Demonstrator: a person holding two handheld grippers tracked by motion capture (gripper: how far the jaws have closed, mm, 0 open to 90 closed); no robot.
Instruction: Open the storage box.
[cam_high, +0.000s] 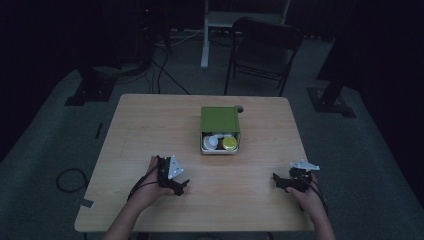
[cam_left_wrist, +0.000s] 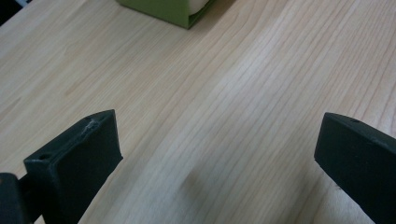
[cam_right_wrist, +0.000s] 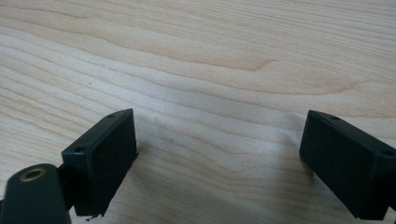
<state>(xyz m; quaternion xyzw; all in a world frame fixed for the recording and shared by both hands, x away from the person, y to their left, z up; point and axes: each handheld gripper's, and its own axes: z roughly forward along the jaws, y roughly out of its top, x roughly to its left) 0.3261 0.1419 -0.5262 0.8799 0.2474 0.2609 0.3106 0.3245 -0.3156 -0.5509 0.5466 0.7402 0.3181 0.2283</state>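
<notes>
- Table (cam_high: 150, 130): light wood, roughly square. All four edges show in the high view, and dark floor surrounds it.
- Green box (cam_high: 220, 119): sits slightly right of the table's centre, toward the far half. A green lid covers its far part, while the near part is uncovered.
- Box contents: white items (cam_high: 212, 141) at the left and a yellow-lidded round item (cam_high: 230, 143) at the right, both inside the uncovered near part. Their exact kind cannot be told in the dim light.
- Left gripper (cam_high: 181, 186): held by the left hand (cam_high: 147, 189) on the near-left part of the table, well apart from the green box. In the left gripper view (cam_left_wrist: 217, 144) the jaws stand spread wide, with only bare wood between them. A corner of the green box (cam_left_wrist: 163, 10) shows at the top edge of that view.
- Right gripper (cam_high: 279, 181): held by the right hand (cam_high: 309, 196) near the near-right corner, close to the right table edge. In the right gripper view (cam_right_wrist: 217, 149) the jaws are spread wide over bare wood, pinching nothing.
- Open room: an unobstructed stretch of tabletop lies between the two grippers and between each gripper and the green box. The left half of the table carries no items.
- Surroundings: a folding chair (cam_high: 265, 50) stands beyond the far edge.
</notes>
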